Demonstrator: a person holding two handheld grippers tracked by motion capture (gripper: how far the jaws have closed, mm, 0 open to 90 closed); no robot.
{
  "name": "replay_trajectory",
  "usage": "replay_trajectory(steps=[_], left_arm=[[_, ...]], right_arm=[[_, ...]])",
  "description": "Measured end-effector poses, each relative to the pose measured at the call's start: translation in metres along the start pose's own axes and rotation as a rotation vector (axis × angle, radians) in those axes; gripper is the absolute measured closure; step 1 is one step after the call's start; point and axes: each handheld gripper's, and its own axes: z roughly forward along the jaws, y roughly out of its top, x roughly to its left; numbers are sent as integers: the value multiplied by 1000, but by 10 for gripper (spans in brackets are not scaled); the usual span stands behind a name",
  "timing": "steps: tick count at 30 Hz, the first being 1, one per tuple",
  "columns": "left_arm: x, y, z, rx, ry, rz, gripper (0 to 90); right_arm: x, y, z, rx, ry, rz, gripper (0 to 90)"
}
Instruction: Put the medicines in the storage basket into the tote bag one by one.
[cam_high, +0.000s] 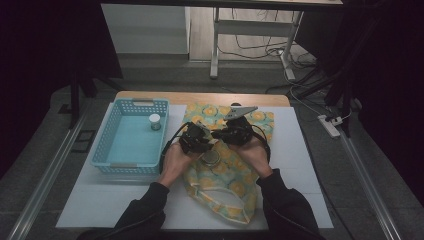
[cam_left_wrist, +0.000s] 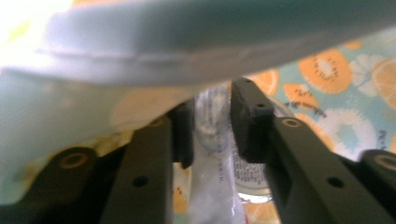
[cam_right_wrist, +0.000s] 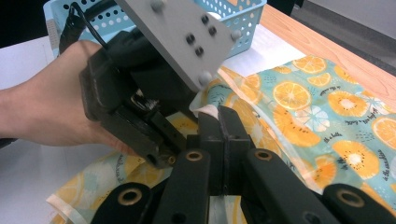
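Observation:
A cloth bag (cam_high: 226, 186) printed with orange slices on teal lies on the white mat, its mouth toward the person. Both grippers meet over its middle, tips almost touching. My left gripper (cam_high: 209, 137) is shut on a pale, translucent strip of the bag's opening edge (cam_left_wrist: 211, 140), held up between its jaws (cam_left_wrist: 212, 126). My right gripper (cam_high: 217, 134) is shut on the same white edge (cam_right_wrist: 205, 112), jaws pressed together (cam_right_wrist: 218, 127). A small round jar (cam_high: 211, 159) sits on the bag just below the grippers; its printed label (cam_left_wrist: 250, 172) shows behind the left jaws.
A light blue perforated basket (cam_high: 102, 144) stands left of the bag with a small white-capped jar (cam_high: 155, 121) inside. The wooden table edge (cam_high: 200, 96) runs along the back. In the right gripper view the other hand's gripper (cam_right_wrist: 135, 93) and its grey plate (cam_right_wrist: 187, 37) sit close ahead.

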Motion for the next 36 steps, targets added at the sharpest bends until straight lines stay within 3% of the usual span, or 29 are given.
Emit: replay_trajectory(steps=[8, 12, 20, 22, 36], left_arm=[[-2, 0, -13, -7, -19, 29, 500], [-1, -4, -18, -31, -56, 30, 426], [-2, -10, -35, -55, -89, 36, 311], [-1, -12, -39, -59, -111, 28, 278], [15, -25, -65, -79, -120, -18, 98]], right_arm=[[1, 1, -1, -3, 0, -4, 900], [2, 1, -1, -2, 2, -3, 900], [2, 1, -1, -5, 3, -3, 900], [2, 1, -1, -5, 4, -3, 900], [3, 1, -1, -1, 6, -9, 900]])
